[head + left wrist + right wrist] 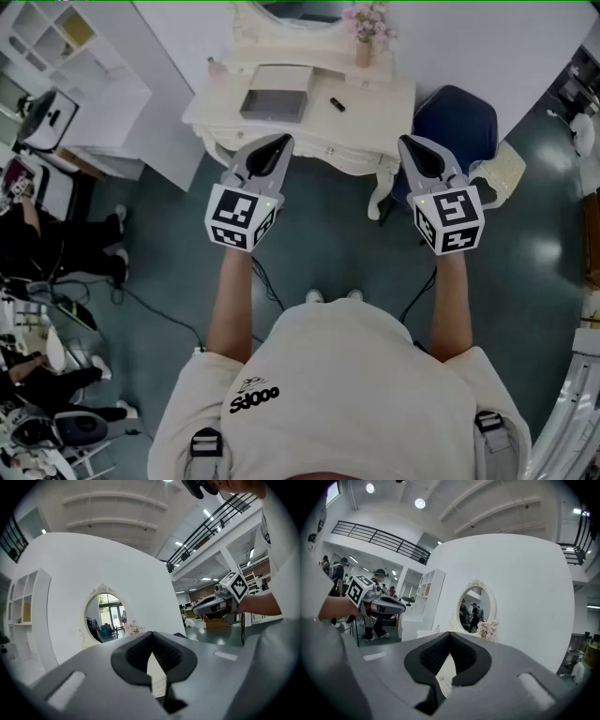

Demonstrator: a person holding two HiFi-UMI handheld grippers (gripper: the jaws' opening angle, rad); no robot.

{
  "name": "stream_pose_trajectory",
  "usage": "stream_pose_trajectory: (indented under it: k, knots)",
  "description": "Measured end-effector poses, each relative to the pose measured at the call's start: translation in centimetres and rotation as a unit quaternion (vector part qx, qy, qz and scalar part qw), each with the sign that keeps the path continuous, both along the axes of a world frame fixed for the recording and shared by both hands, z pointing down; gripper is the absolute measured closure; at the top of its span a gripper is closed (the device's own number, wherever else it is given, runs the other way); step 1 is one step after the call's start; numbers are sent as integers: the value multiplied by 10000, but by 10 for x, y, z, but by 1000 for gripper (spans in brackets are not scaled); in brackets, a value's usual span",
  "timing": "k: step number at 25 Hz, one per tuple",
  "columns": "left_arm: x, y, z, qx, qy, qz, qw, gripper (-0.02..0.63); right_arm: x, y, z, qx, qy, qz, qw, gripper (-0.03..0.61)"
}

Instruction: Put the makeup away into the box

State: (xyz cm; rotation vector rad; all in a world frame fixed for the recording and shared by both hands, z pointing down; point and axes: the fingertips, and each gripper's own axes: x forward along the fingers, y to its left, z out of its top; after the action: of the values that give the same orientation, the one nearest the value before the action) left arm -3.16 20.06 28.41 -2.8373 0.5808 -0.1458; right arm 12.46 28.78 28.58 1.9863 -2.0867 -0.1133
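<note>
left gripper [279,142]: jaws together, nothing between; level, short of the table edge
right gripper [410,142]: jaws together too, empty; level, well apart from the left
table [380,94]: white dressing table, straight ahead of both grippers
box [275,105]: grey, open-topped; on the table, ahead of the left gripper
makeup [337,103]: small dark tube; flat on the table just right of the box, not touching it
direction from jaws: ahead, between the two grippers' lines; past the table's front edge
long axis: diagonal in the head view, far-left to near-right; across both grippers' reach
pointing: cap end too small to tell
nearer hand: about equal, left tip maybe a shade closer; judgement only
pink bottle [214,66]: upright at the back-left corner; possibly makeup too, unclear
</note>
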Motion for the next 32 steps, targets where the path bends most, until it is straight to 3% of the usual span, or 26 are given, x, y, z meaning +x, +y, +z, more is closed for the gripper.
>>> stream_pose_trajectory:
  k: [10, 16, 21, 32]
  knots:
    - [7, 15, -4, 112, 28, -37, 9999, 595, -1, 3, 8, -90, -239, -347, 9991, 577]
    - [28, 26, 12, -41, -133, -98, 9999, 595, 14, 2, 42, -375, -79, -559, 9977, 577]
    - [51, 26, 25, -100, -143, -41, 9998, 595, 28, -1, 58, -326, -227, -836, 9957, 577]
    - [91, -54, 44, -270, -159, -56, 9995, 595, 63, -75, 73, -441, -474, -915, 9937, 577]
